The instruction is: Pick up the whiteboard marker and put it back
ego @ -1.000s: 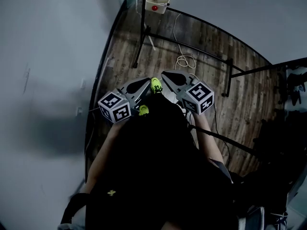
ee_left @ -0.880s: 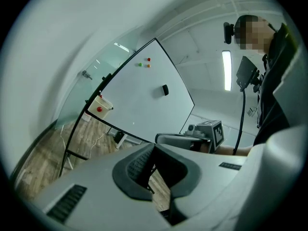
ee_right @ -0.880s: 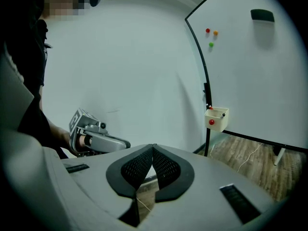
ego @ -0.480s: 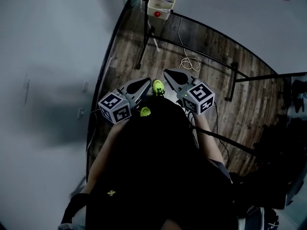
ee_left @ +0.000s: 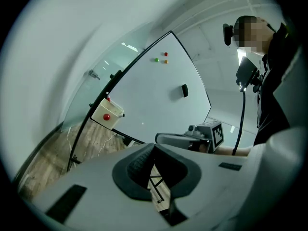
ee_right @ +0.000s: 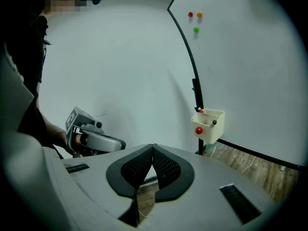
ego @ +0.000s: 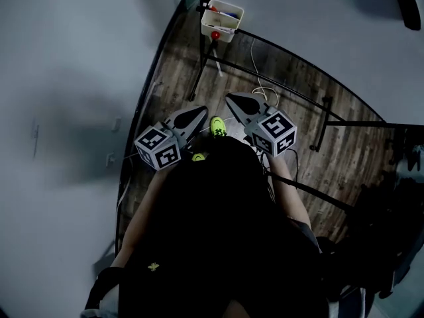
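Note:
A white marker box [ego: 222, 17] hangs on the whiteboard's frame, with markers [ego: 219, 9] inside and a red magnet on its front. It also shows in the right gripper view [ee_right: 208, 125] and in the left gripper view [ee_left: 107, 113]. Both grippers are held out in front of the person, well short of the box. My left gripper [ego: 201, 111] is shut with nothing in it, its tips [ee_left: 154, 146] touching. My right gripper [ego: 229, 99] is shut and empty too, pads together [ee_right: 153, 148]. No marker is held.
The whiteboard [ee_left: 159, 95] carries a black eraser [ee_left: 184, 90] and coloured magnets [ee_right: 195, 15]. Its black stand legs [ego: 199, 65] and a white cable [ego: 262, 85] lie on the wooden floor. A grey wall [ego: 66, 78] runs along the left. Dark gear [ego: 397, 197] stands at the right.
The person has moved toward the whiteboard with both grippers, so the marker box sits nearer and lower in the head view. Both grippers stayed shut.

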Action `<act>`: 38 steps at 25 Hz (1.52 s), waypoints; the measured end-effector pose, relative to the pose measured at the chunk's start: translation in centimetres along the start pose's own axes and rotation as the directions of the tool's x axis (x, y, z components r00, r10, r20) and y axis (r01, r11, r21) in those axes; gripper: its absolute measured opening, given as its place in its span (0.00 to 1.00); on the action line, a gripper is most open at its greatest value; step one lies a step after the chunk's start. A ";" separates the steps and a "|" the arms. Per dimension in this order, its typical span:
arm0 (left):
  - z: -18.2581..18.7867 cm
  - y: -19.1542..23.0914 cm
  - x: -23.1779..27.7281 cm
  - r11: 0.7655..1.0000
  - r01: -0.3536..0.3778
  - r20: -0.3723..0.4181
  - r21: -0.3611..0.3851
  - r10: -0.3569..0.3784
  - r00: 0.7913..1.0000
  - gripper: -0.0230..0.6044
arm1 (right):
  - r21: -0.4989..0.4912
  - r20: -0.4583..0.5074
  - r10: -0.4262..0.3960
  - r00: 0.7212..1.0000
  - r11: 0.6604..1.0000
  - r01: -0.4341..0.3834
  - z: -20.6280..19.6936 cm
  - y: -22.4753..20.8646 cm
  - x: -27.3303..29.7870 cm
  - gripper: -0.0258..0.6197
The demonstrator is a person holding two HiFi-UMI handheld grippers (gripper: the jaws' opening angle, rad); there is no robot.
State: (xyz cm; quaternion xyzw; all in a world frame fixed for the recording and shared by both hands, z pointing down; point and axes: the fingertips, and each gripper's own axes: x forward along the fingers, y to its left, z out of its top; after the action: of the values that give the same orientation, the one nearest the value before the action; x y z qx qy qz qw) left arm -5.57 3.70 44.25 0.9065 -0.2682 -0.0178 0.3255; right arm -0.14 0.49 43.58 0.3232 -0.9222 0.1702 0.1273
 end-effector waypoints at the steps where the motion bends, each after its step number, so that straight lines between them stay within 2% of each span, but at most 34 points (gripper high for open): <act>1: 0.2 0.2 0.6 1.000 -0.005 0.001 -0.003 0.005 1.000 0.07 | -0.002 -0.001 0.004 1.000 1.000 -0.004 0.2 -0.7 0.1 0.04; 11: 2.6 3.3 4.6 0.996 -0.090 0.030 -0.014 0.090 0.995 0.07 | -0.028 -0.005 0.065 0.998 0.997 -0.065 1.9 -6.4 1.3 0.04; 19: 7.0 6.0 7.2 0.986 -0.165 0.123 0.033 0.160 0.979 0.07 | -0.056 0.012 0.103 0.995 0.993 -0.103 3.0 -9.9 2.5 0.04; 24: 9.1 7.3 9.1 0.982 -0.180 0.153 0.057 0.169 0.974 0.07 | -0.084 0.010 0.085 0.996 0.993 -0.084 3.3 -12.6 3.3 0.04; 28: 9.4 7.8 10.4 0.982 -0.179 0.136 0.051 0.171 0.976 0.07 | -0.101 0.013 0.083 0.996 0.992 -0.081 3.8 -13.8 4.0 0.04; 33: 9.1 7.8 10.3 0.981 -0.190 0.153 0.038 0.182 0.971 0.07 | -0.118 0.004 0.086 0.996 0.989 -0.084 4.1 -14.1 4.5 0.05; 38: 8.6 8.1 10.2 0.980 -0.195 0.148 0.023 0.190 0.971 0.07 | -0.120 -0.009 0.073 0.997 0.990 -0.073 3.7 -14.9 5.2 0.09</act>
State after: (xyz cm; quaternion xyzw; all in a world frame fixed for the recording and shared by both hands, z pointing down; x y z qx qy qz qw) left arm -2.47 -11.56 43.80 0.8784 -0.3781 -0.0472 0.2884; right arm 4.99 -14.74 45.41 0.2805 -0.9416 0.1197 0.1425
